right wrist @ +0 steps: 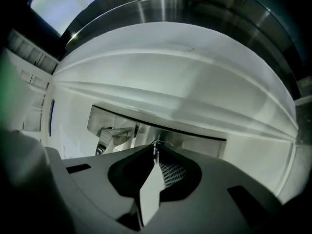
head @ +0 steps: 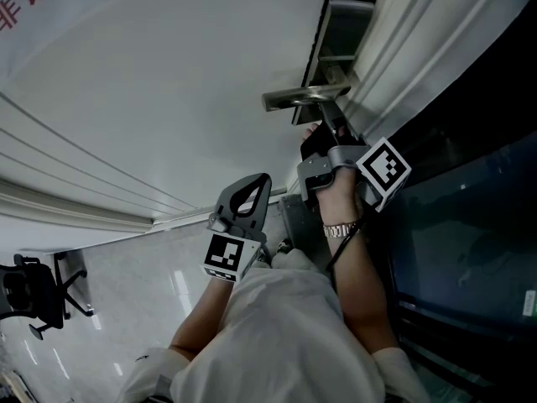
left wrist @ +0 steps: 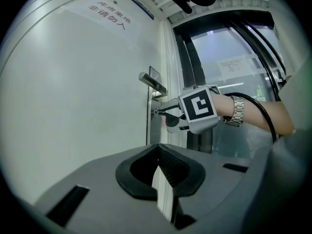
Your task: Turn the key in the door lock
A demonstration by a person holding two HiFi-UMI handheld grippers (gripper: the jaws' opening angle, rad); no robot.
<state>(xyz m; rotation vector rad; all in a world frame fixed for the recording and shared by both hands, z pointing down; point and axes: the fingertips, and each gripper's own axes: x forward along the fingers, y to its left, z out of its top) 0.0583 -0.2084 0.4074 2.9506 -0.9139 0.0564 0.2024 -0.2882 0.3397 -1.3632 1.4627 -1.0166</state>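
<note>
Key [right wrist: 155, 147] sits in the lock plate [left wrist: 150, 128] just below the door handle [head: 298, 97], close to the latch edge of the door [head: 168, 91]. My right gripper [left wrist: 161, 113] points level at it, jaws pinched onto the key at their tips. My left gripper [left wrist: 158, 152] hangs off the door, well apart from the lock plate, jaws together with nothing between them.

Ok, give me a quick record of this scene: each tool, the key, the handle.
left tool: shut, empty, held back from the door
right tool: shut on the key, at the lock
key: in the lock, below the door handle
door handle: untouched by either tool
</note>
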